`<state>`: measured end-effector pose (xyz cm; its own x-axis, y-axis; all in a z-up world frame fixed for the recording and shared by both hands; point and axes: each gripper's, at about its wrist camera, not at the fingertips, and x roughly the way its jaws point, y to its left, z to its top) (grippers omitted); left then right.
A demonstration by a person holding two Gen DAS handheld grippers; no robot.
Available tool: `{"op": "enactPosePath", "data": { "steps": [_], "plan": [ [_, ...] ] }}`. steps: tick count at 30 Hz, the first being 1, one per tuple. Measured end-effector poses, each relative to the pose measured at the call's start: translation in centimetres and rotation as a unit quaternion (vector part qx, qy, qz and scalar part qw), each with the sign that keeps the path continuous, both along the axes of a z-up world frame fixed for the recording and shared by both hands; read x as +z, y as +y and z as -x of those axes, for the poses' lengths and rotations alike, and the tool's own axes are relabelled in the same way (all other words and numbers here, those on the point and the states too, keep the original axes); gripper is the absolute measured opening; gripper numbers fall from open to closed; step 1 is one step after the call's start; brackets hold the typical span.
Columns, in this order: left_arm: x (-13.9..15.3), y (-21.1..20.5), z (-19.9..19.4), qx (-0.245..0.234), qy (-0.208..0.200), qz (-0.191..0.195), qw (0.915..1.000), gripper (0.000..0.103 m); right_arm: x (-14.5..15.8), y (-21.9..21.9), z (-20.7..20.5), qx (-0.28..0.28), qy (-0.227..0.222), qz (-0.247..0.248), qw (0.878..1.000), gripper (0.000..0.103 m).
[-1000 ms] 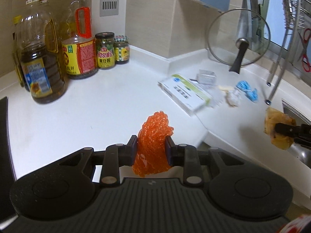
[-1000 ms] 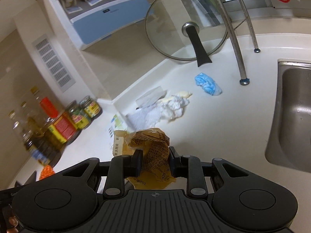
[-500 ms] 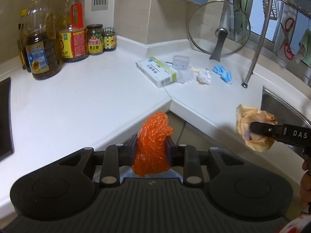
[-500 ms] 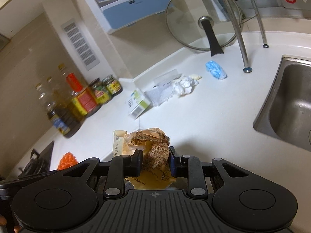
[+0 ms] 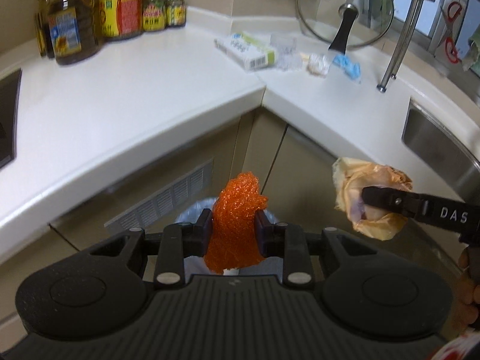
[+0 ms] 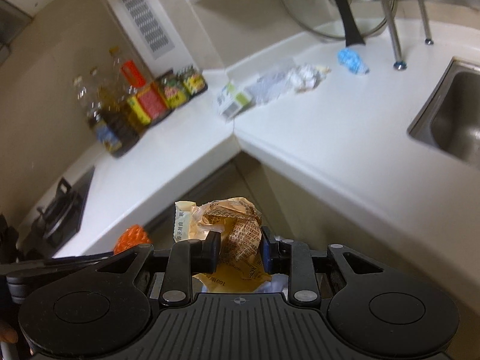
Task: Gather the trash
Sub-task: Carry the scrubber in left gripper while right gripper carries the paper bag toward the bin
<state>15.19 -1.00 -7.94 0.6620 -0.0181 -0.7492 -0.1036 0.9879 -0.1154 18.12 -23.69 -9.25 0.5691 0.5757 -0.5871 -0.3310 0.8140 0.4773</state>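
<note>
My left gripper [image 5: 234, 231] is shut on a crumpled orange mesh net [image 5: 237, 222], held in front of the counter above a bin with a pale liner [image 5: 192, 210]. My right gripper [image 6: 240, 252] is shut on a crumpled yellow-brown wrapper [image 6: 237, 237]; it also shows in the left wrist view [image 5: 372, 198], to the right of the net. On the white counter [image 5: 120, 96] lie a white-green box [image 5: 249, 48], clear plastic [image 5: 285, 51], a white paper wad [image 5: 319, 63] and a blue wad [image 5: 348, 66].
Oil bottles and jars [image 5: 105, 21] stand at the counter's back left. A glass pan lid [image 5: 345, 9] leans on the wall. A steel sink [image 5: 441, 147] is at the right, a rack leg [image 5: 390, 60] beside it. A stove [image 6: 66, 207] is at the left.
Both grippers have drawn back from the counter and lowered in front of the cabinet, each still holding its trash. The bin has come into view below them.
</note>
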Motion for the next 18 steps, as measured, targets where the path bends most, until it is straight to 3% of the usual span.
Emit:
{"op": "enactPosePath", "data": {
  "steps": [18],
  "plan": [
    [-9.7, 2.3, -2.5, -0.010, 0.095, 0.034, 0.9949, 0.026, -9.3, 5.3, -2.0, 0.023, 0.081, 0.069, 0.994, 0.028]
  ]
}}
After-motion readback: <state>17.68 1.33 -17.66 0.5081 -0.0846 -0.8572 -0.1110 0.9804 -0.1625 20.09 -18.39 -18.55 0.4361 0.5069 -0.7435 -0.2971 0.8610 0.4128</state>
